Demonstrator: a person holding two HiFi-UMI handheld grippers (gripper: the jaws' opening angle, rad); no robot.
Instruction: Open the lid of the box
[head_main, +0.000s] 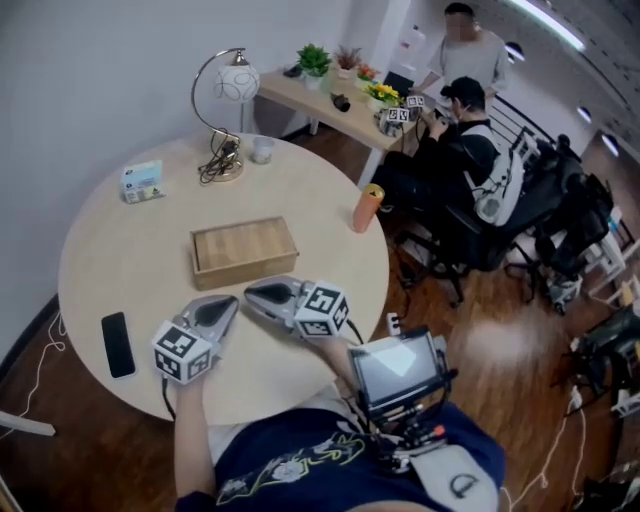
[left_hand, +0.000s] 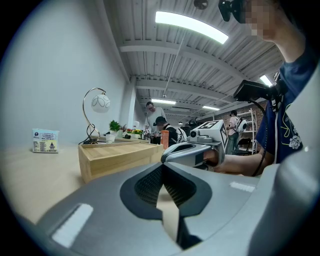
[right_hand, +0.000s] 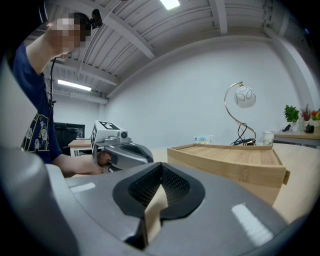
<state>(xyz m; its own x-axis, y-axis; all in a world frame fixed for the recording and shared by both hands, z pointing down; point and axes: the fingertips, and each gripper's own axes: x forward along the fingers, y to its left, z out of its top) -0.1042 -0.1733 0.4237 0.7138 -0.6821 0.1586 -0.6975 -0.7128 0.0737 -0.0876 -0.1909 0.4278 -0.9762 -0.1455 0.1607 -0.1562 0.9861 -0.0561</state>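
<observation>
The wooden box lies shut at the middle of the round table. Both tongs wait just below it in the head view. The left gripper and the right gripper point toward each other near the box's near long side, and neither touches it. Each pair of jaws is pressed together with nothing between them.

To do the step well, I judge that one pair of jaws should spread before it reaches the lid's edge. The other gripper can then brace the base so the light box does not slide across the smooth top. No view shows a hinge, so a gentle first lift should tell which edge gives.

The head view alone gives the layout: a black phone at lower left, a lamp at the top, and an orange cup at the right rim. From the right gripper view, level with the table, the box shows a raised lip round its top and a small step at its right corner. The view from above flattens both. In the left gripper view the box sits left of centre, with the other gripper beside it.
</observation>
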